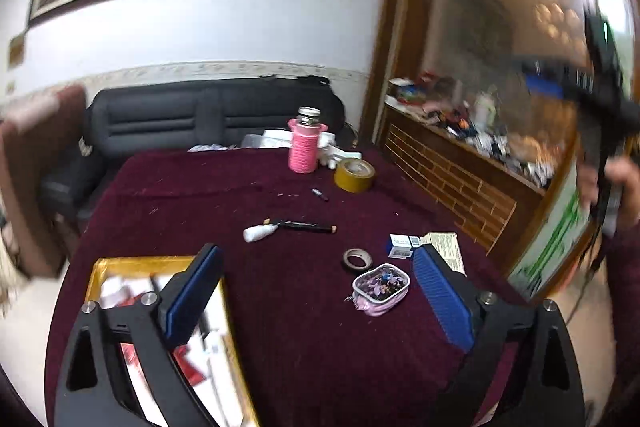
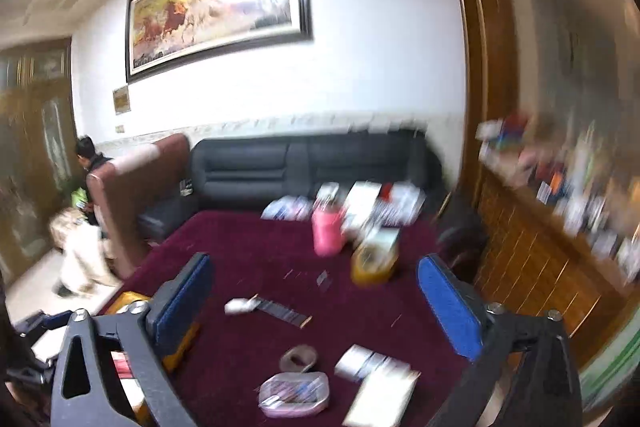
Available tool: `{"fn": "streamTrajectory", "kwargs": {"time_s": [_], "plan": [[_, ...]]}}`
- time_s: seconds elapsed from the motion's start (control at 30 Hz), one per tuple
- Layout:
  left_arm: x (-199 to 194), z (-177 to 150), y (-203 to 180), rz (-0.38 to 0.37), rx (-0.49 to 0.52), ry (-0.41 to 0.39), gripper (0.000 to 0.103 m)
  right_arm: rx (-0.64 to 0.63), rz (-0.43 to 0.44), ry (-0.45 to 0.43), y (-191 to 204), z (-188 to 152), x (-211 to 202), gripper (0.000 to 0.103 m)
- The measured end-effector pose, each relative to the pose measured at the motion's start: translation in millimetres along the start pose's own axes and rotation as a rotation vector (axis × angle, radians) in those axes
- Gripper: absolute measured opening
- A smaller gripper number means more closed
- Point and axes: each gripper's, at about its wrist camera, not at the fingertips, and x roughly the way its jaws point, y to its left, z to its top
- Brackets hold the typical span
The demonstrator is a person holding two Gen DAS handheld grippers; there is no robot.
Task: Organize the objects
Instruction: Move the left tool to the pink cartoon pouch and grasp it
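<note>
Both claws held spread and empty above the tabletop [image 1: 280,327].

From the pink pouch [image 1: 381,289], the left claw [image 1: 316,301] is seen just nearer, the gold tray [image 1: 98,269] left; the right claw [image 2: 316,301] gapes wide.

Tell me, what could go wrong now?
The pink bottle stands tall near the yellow tape; a reach past it might knock it over. The pen and small tape ring could roll when nudged. The right wrist view is blurred, so aiming at the pouch may miss.
</note>
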Motion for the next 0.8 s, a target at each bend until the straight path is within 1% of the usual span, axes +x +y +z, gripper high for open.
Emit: {"fn": "streamTrajectory", "kwargs": {"time_s": [0.03,0.07,0.1,0.17,0.2,0.23,0.3,0.37,0.43,0.47,0.53,0.63,0.8], "plan": [[17.0,-1.8,-7.9,-0.014,0.021,0.016,0.096,0.006,0.034,0.005,-3.9,-4.4,7.9,0.103],[32.0,-4.9,-12.7,-0.024,0.034,0.035,0.096,0.034,0.06,0.031,-9.9,-11.6,15.9,0.103],[47.9,-9.0,-19.1,-0.03,0.045,0.06,0.096,0.091,0.084,0.11,-17.5,-28.7,34.8,0.103],[84.8,-23.5,-32.6,-0.057,0.068,0.111,0.096,0.193,0.079,0.273,-31.6,-70.6,71.5,0.103],[102.6,-31.8,-39.5,-0.073,0.089,0.131,0.096,0.243,0.087,0.318,-40.5,-96.4,85.9,0.103],[116.2,-38.3,-45.7,-0.077,0.109,0.153,0.096,0.276,0.092,0.337,-47.7,-115.3,94.2,0.103],[138.1,-50.4,-55.0,-0.078,0.152,0.201,0.096,0.332,0.075,0.382,-65.1,-155.7,108.7,0.103],[163.1,-62.5,-66.8,-0.071,0.208,0.249,0.096,0.39,0.074,0.406,-80.2,-177.5,114.0,0.103],[183.5,-70.5,-75.8,-0.062,0.262,0.278,0.096,0.474,0.08,0.423,-99.1,-199.6,114.8,0.103],[191.1,-72.8,-78.3,-0.062,0.276,0.288,0.096,0.496,0.08,0.426,-105.8,-204.5,114.4,0.103],[210.0,-75.8,-83.3,-0.067,0.296,0.319,0.096,0.533,0.072,0.428,-122.8,-215.9,114.3,0.103],[233.1,-79.2,-87.9,-0.071,0.305,0.352,0.095,0.567,0.063,0.427,-136.9,-226.3,114.1,0.103],[257.2,-85.6,-100.7,-0.085,0.333,0.388,0.095,0.619,0.068,0.445,-151.5,-244.3,118.7,0.103]]}}
